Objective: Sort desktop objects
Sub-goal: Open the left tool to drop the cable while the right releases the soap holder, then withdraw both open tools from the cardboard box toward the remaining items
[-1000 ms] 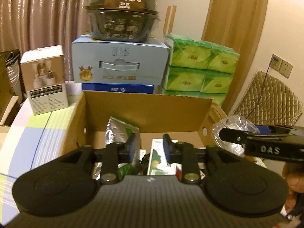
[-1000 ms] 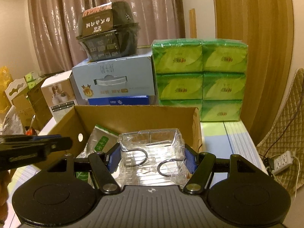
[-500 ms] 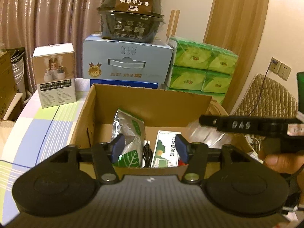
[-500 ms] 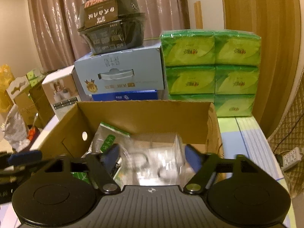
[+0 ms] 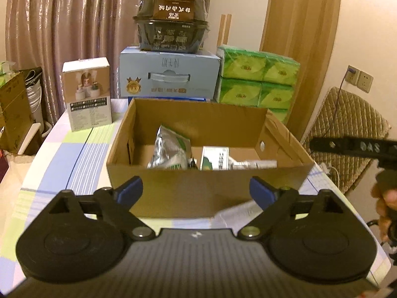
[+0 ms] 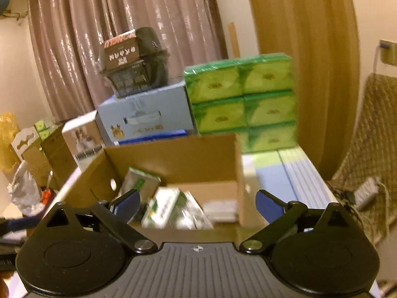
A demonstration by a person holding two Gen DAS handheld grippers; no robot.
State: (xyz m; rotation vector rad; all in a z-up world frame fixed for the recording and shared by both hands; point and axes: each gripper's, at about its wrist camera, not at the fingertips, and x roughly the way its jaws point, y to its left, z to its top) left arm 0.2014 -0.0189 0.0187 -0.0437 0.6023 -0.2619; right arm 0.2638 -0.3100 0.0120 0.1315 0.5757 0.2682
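**Hovering both grippers, jaws spreading, at the open carton**

Working across your left wrist view: a pink curtain (image 5: 74, 24) fills the upper left, a small white product box (image 5: 86, 94) stands on the checked tablecloth (image 5: 74, 154), and a blue carton (image 5: 168, 74) carries a dark bowl pack (image 5: 171, 19). Green tissue packs (image 5: 258, 79) are stacked to the right, before a wooden door (image 5: 302, 37).

The cardboard box (image 5: 203, 188) sits at frame centre, holding a silver pouch (image 5: 168, 151) and a green-and-white packet (image 5: 214, 157). Your left gripper (image 5: 196, 188) points down at its near wall, jaws opening wide with nothing between them.

Your right gripper (image 6: 197, 203) is likewise opening and empty, above the box's near edge; the contents below it are blurred. Your right hand (image 5: 385, 206) shows at the left view's right edge.
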